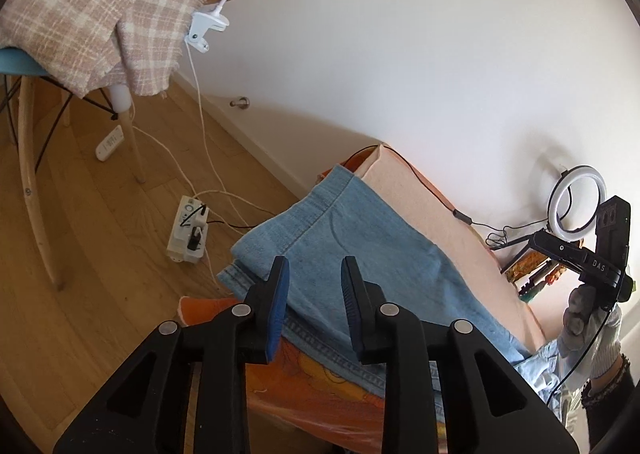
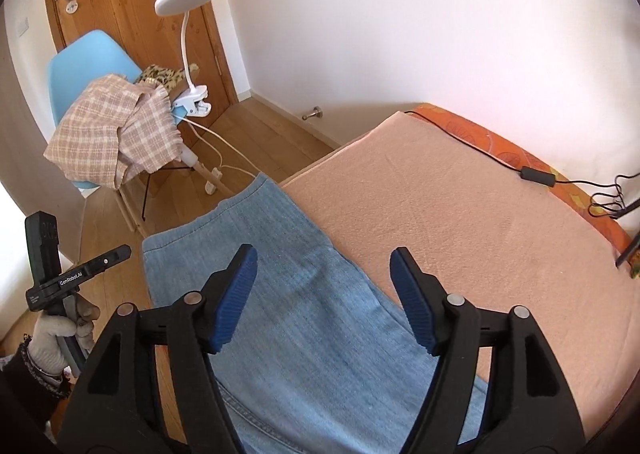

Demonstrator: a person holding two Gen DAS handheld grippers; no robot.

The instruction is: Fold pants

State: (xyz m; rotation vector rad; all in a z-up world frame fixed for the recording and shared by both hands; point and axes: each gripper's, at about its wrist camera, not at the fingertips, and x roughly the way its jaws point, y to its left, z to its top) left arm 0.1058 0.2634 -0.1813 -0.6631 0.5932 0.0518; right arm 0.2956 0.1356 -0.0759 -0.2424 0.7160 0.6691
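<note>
Both my grippers, left [image 1: 314, 290] and right [image 2: 322, 286], fingers released; jeans [image 2: 288, 314] lie partly folded on bed [image 2: 460, 214], more folds left.

Black gripper [image 2: 322, 286], blue ribbed pads [image 2: 236, 294], grey glove [image 2: 56, 338]

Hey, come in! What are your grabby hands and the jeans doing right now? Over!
Left gripper open, empty, above the jeans. Right gripper open wide, empty. Jeans partly folded on the peach blanket. Black cable along the far edge, clear of the jeans.

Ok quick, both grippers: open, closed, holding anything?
Left gripper: open, holding nothing, above the jeans.
Right gripper: open wide, holding nothing, also over the jeans.
</note>
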